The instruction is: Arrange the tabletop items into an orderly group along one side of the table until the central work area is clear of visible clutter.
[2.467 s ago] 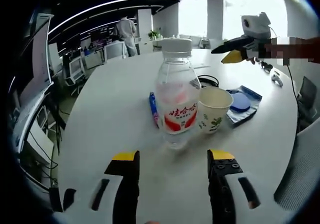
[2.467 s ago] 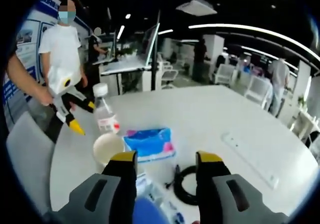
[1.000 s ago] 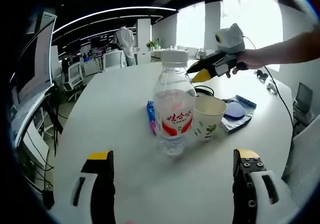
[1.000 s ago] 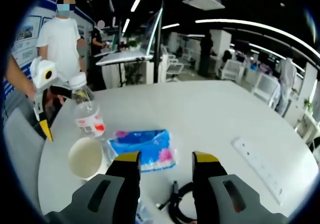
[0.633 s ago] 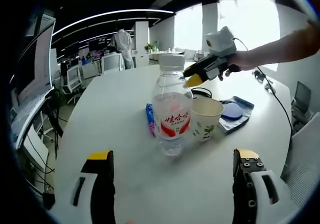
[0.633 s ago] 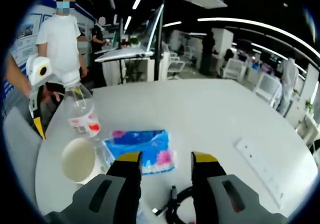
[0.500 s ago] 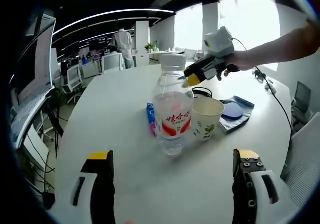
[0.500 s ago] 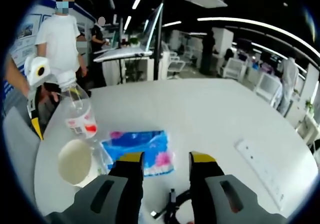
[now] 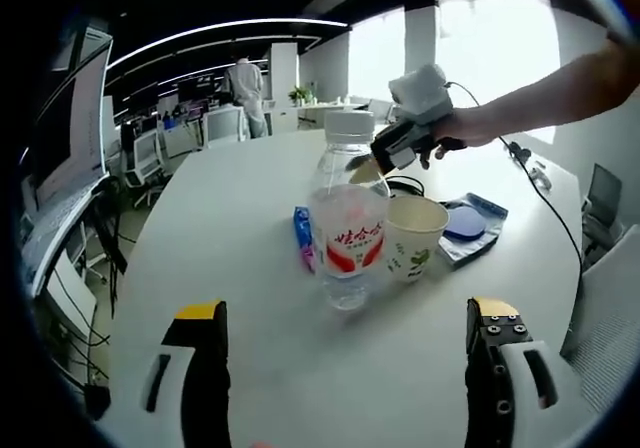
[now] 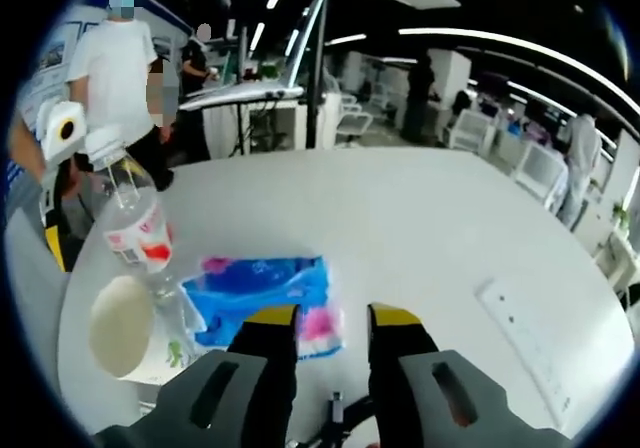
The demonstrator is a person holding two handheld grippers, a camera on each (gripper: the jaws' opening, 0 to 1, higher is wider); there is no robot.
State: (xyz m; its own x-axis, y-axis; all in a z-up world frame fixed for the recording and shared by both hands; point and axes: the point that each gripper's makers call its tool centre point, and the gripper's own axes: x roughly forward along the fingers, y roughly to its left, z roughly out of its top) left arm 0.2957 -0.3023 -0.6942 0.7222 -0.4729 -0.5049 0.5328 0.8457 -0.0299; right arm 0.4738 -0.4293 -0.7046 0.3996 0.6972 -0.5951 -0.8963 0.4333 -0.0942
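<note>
White table (image 9: 230, 208) mid-area: bottle (image 9: 347, 223) touching paper cup (image 9: 415, 236), blue tissue pack (image 10: 268, 293) beside. Left gripper (image 9: 345, 358) jaws spread wide; right gripper (image 10: 332, 340) jaws slightly parted, gripping nothing.

Your left gripper (image 9: 350, 318) sits low and level, its two yellow-tipped jaws spread wide apart with nothing between them. In the left gripper view your right hand (image 9: 455, 128) reaches in from the right on a bare, outstretched forearm (image 9: 550, 88), wrapped around the handle of the right gripper (image 9: 362, 171), which points down and to the left. In the right gripper view that gripper's own jaws stand close together with a narrow gap left between the yellow tips, gripping nothing. There the left gripper shows at the left edge.
</note>
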